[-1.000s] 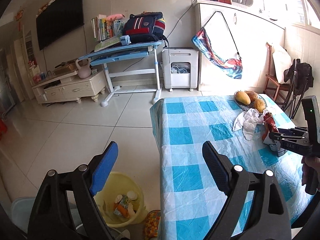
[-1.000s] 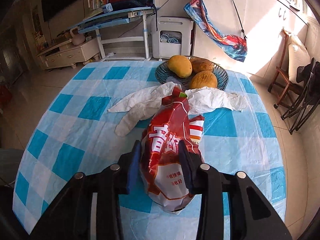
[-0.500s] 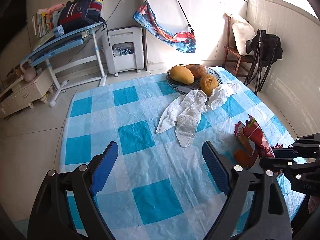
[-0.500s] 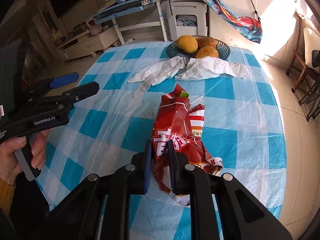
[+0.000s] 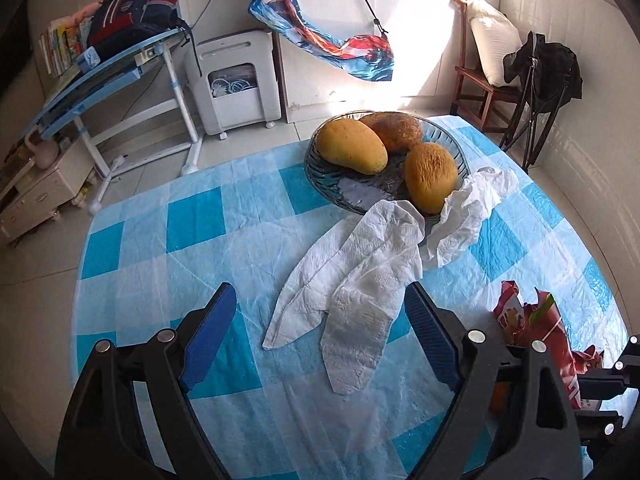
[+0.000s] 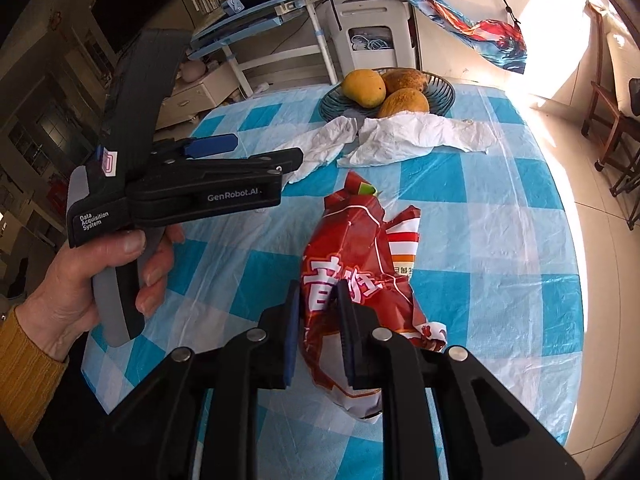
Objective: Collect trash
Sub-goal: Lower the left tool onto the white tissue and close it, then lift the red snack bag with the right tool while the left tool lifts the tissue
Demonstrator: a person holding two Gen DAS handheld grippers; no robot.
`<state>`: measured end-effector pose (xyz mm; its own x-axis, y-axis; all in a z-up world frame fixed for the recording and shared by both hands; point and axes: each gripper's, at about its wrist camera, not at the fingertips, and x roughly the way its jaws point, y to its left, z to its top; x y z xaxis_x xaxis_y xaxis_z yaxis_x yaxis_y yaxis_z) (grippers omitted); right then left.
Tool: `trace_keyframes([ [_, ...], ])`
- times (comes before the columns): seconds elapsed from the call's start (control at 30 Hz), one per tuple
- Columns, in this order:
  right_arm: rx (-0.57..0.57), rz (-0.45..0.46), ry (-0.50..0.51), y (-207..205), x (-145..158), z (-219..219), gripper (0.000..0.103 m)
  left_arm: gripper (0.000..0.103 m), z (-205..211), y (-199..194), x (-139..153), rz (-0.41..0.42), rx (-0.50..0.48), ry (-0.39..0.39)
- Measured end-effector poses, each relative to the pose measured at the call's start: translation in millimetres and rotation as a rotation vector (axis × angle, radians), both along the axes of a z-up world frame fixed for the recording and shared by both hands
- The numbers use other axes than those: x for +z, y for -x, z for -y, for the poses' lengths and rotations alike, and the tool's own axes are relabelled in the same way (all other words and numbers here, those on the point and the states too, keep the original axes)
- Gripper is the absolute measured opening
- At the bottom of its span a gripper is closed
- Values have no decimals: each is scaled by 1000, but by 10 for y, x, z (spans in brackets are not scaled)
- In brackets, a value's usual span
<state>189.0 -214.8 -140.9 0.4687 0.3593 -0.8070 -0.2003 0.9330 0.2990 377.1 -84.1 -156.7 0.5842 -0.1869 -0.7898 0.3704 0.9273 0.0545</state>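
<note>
My right gripper [image 6: 318, 300] is shut on a crumpled red snack bag [image 6: 356, 252] and holds it just above the blue checked tablecloth [image 6: 500, 248]. The bag also shows at the right edge of the left wrist view [image 5: 532, 320]. My left gripper [image 5: 320, 316] is open and empty, with its fingers on either side of the near end of a crumpled white paper towel [image 5: 360, 272]. It also shows in the right wrist view [image 6: 260, 156]. A second white tissue [image 5: 468, 208] lies against the fruit bowl.
A dark glass bowl [image 5: 344, 188] with three mangoes stands at the far side of the table [image 5: 180, 216]. Beyond it are a blue desk [image 5: 112, 76], a white appliance [image 5: 236, 84] and a wooden chair [image 5: 484, 80].
My left gripper has swung from the floor bin side over the table up to the white paper towel. My right gripper closed on the red bag and raised it slightly.
</note>
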Motion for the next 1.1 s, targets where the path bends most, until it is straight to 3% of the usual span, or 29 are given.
trace_keyframes([
  [0.1,-3,-36,-92,-86,-41,72,39,83,22,-91,-88,-26,-13,-24],
  [0.2,-1,-34,-57,-109,-47,46,39,70,36,-131,-198,-54,-38,-33],
  [0.3,27,-17,6,-76,-35,-39,39,46,2,-109,-190,-64,-46,30],
  [0.37,49,-16,22,-58,-48,-89,39,19,21,-54,-184,-68,-58,29],
  [0.6,199,-51,-107,-6,-11,-218,43,13,-299,419,-187,-83,-31,35],
  [0.7,113,1,-183,-84,124,8,55,13,-615,700,-176,-104,15,39],
  [0.77,17,8,-234,-245,160,224,55,14,-815,866,-166,-118,42,33],
  [0.83,-116,42,-170,-423,187,411,60,14,-984,1014,-157,-133,72,33],
  [0.93,-213,98,-106,-740,166,567,60,14,-1161,1199,-150,-148,108,54],
  [1.1,-192,133,-45,-1201,-50,567,65,14,-1265,1319,-144,-151,124,74],
])
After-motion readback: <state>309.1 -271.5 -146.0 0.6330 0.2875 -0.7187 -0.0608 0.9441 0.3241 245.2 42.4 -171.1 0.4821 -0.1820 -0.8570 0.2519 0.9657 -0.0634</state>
